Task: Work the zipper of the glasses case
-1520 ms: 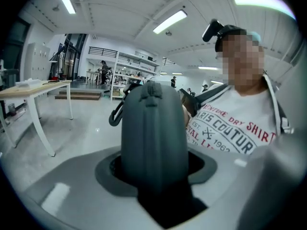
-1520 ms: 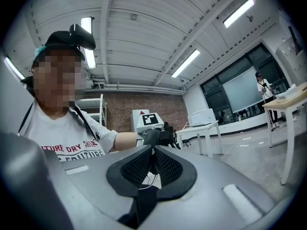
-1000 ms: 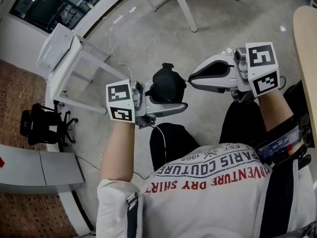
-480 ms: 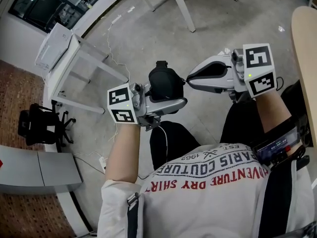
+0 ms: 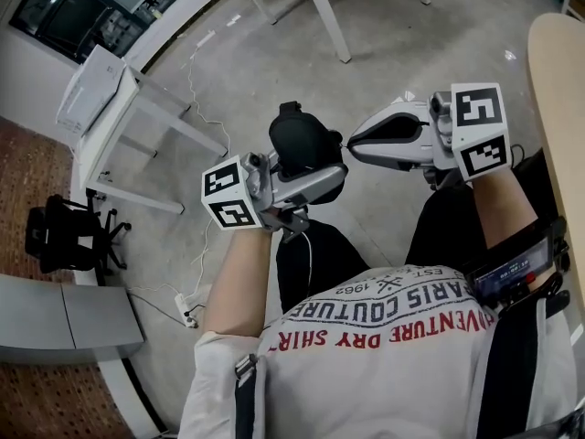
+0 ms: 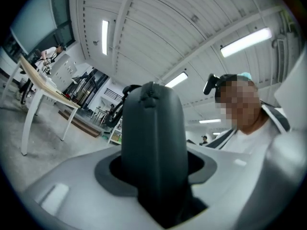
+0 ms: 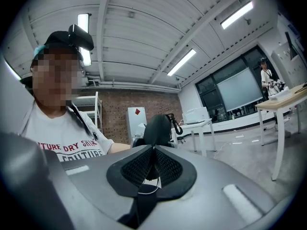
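- The left tool (image 5: 318,176) is clamped on the near end of the glasses case (image 5: 304,142). Its marker cube (image 5: 232,203) sits at its rear, on the person's side.
- In the left gripper view, the two pale jaws press against the case's flanks, and the dark shell fills the gap between them.
- The case's long axis runs straight out along the line of the left tool's jaws, and its free, rounded end points away from that tool.
- In the head view, this free end points away from the person and leans slightly to the left tool's outer side. The case is held in the air above the concrete floor (image 5: 274,44).
- A small dark tab (image 5: 290,108) sticks out at the case's far tip.
- A seam line (image 6: 151,128) runs lengthwise down the middle of the shell. Whether the zipper is open or done up cannot be told.
- The right tool (image 5: 351,141) has its jaws pressed together, ribbed pads (image 7: 139,166) meeting, with nothing between them.
- The right tool's tip points at the right flank of the case, just beside it. Contact cannot be judged.
- Seen from the right tool, the case stands straight ahead just past the jaw tips, with its long axis upright.
- A wooden desk (image 5: 559,80) lies on the outer side of the right tool, well apart from the case.
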